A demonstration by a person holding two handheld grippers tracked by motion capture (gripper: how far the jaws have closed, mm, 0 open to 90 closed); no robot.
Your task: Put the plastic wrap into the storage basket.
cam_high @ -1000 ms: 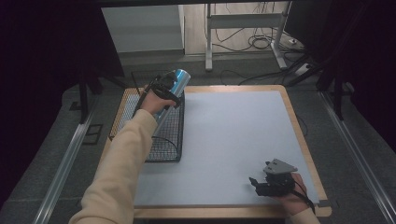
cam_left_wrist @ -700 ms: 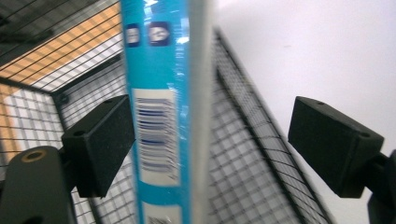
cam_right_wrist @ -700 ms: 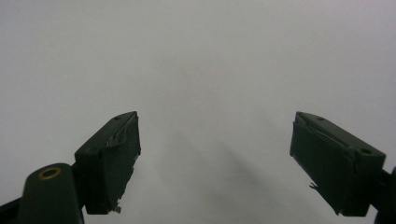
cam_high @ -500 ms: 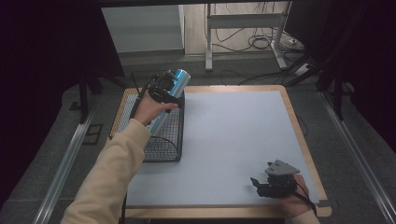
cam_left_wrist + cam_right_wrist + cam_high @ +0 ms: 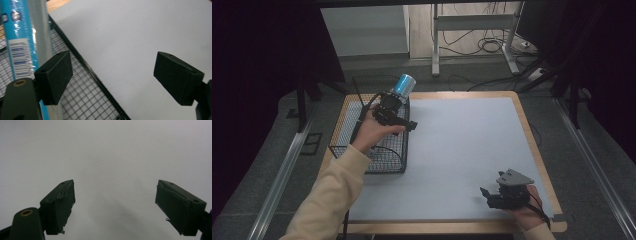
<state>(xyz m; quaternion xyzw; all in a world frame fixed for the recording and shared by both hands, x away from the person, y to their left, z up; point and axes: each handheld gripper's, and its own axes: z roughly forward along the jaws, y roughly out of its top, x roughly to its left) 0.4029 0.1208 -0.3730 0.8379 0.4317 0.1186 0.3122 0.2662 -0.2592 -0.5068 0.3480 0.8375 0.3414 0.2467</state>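
1. We see the left claw [image 5: 408,123] at about 10 o'clock on the bench [image 5: 522,117], over the near right edge of a black wire basket [image 5: 343,131]. Its jaws stand wide apart with nothing between them.
2. A cylinder [image 5: 402,86], wrapped in glossy blue and silver film with a barcode label, stands in the basket's far right corner. In the left gripper view it [image 5: 23,45] rises just outside the left pad, tilted; we cannot tell whether they touch.
3. Basket: fine square mesh, thin dark rim. Bench: wooden border, matte pale grey mat.
4. The right claw [image 5: 484,192] rests at 5 o'clock, jaws spread wide and empty; its pads [image 5: 62,202] look worn and torn at the edges.
5. The cylinder's top and base are cut off in the left gripper view; the label print is unreadable. The hand hides part of the basket.
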